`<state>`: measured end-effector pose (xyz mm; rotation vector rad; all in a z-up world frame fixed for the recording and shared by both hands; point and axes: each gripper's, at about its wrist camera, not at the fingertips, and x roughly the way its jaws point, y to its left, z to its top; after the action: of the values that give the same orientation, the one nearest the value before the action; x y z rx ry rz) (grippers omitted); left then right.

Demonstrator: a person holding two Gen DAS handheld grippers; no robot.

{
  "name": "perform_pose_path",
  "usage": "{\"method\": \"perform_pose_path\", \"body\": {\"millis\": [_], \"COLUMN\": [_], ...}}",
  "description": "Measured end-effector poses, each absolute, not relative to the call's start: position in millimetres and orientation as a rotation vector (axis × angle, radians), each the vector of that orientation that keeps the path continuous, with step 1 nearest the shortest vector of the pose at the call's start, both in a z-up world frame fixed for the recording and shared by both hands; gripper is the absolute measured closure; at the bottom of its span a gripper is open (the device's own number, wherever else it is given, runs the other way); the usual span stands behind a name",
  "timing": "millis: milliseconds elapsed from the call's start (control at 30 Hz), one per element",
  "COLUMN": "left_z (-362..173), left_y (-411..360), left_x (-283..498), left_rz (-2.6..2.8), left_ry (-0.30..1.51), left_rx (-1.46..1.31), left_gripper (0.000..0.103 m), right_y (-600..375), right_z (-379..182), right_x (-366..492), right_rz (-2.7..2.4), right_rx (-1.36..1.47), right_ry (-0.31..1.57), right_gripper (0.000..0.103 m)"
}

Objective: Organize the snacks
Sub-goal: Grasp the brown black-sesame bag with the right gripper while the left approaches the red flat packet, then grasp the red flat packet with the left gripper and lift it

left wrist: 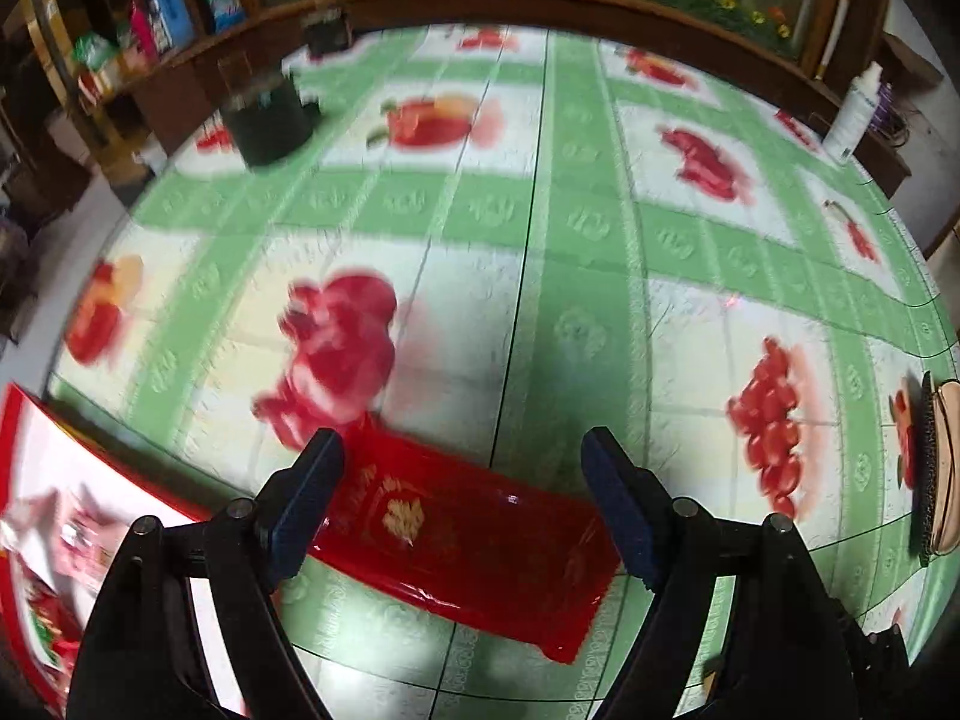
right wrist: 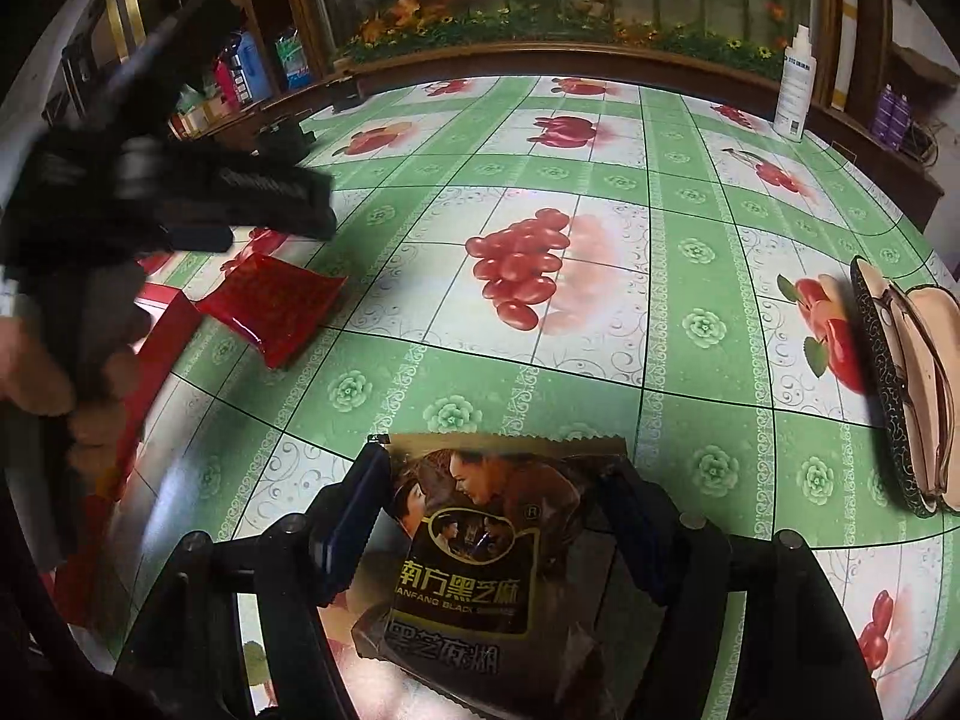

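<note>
A brown black-sesame snack packet (right wrist: 480, 546) stands between the fingers of my right gripper (right wrist: 492, 516), which is shut on its side edges just above the fruit-patterned tablecloth. A shiny red plastic tray (left wrist: 474, 546) lies on the table, also seen as the red tray (right wrist: 270, 306) at the left of the right wrist view. My left gripper (left wrist: 465, 474) hangs open over the tray with nothing between its fingers. In the right wrist view the left gripper (right wrist: 198, 204) is a dark blur above the tray, with a hand (right wrist: 36, 372) behind it.
A red-and-white box (left wrist: 54, 498) sits left of the tray. An open glasses case (right wrist: 900, 384) with glasses lies at the right edge. A white bottle (right wrist: 795, 90) stands at the back right and a dark container (left wrist: 264, 114) at the back left, before a wooden shelf.
</note>
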<state>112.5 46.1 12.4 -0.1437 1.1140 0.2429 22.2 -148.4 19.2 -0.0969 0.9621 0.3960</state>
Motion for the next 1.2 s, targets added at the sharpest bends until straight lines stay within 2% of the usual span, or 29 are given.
{"method": "perform_pose_path", "body": {"millis": [200, 733, 900, 1200], "left_z": [9, 12, 40, 21], "left_y": [41, 0, 27, 38], "left_x": [87, -30, -67, -87], "left_rz": [0.184, -0.208, -0.145, 0.034], "left_ry": [1.087, 1.040, 0.986, 1.195], "left_rx": [-0.127, 0.185, 0.012, -0.414], "left_gripper": [0.019, 0.016, 0.016, 0.016], "right_y": [-148, -160, -157, -154], "right_z": [19, 18, 17, 16], "right_x": [23, 26, 24, 24], "right_rz": [0.395, 0.369, 0.361, 0.350], "right_rx": [-0.094, -0.081, -0.102, -0.126], "right_ry": [0.962, 0.955, 0.947, 0.945], "right_gripper": [0.031, 0.031, 0.030, 0.029]}}
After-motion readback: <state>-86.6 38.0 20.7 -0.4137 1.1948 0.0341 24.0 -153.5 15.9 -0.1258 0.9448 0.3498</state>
